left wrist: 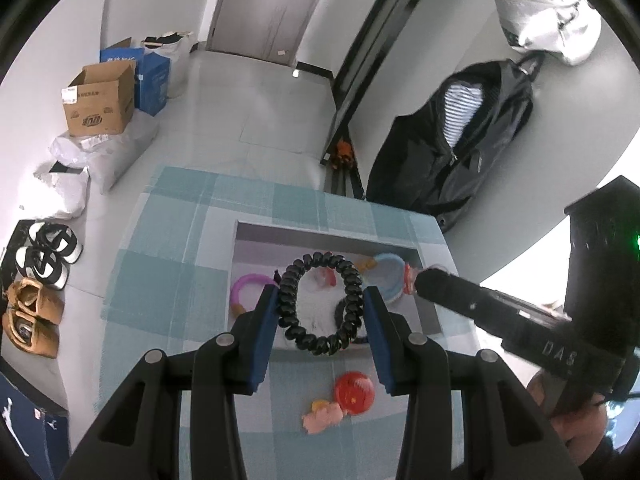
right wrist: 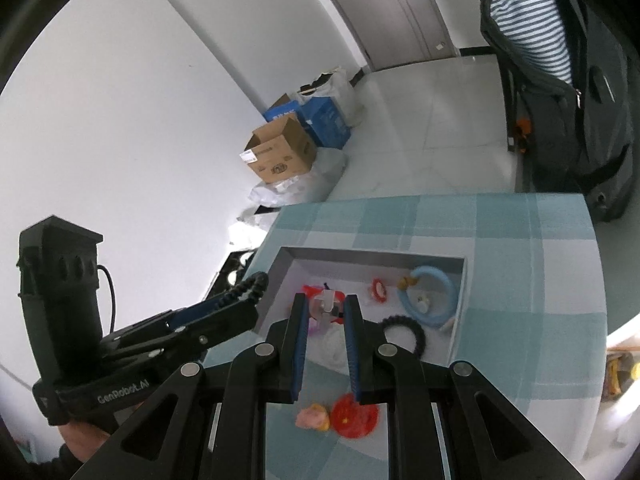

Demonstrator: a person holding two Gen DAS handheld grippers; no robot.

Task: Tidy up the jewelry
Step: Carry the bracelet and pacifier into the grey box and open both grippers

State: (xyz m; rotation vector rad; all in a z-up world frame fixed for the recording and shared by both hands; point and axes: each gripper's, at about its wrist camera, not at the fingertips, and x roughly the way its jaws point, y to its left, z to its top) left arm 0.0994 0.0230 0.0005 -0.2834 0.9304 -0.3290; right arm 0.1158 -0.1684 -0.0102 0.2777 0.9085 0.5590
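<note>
Only my left wrist view shows the black coil bracelet [left wrist: 320, 300] pinched between the left gripper [left wrist: 320, 308] pads over the tray [left wrist: 320, 232], while my right gripper [right wrist: 326, 316] nips a small clear-and-red piece [right wrist: 329, 305]

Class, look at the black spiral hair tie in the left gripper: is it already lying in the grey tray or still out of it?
Out. The black spiral hair tie hangs clamped between the left gripper fingers, above the grey tray.

A brown cardboard box [left wrist: 100, 98] sits by a blue box [left wrist: 154, 80]; sneakers [left wrist: 50, 254] line the floor; a dark jacket [left wrist: 452, 140] hangs beside the door [left wrist: 264, 4].
</note>
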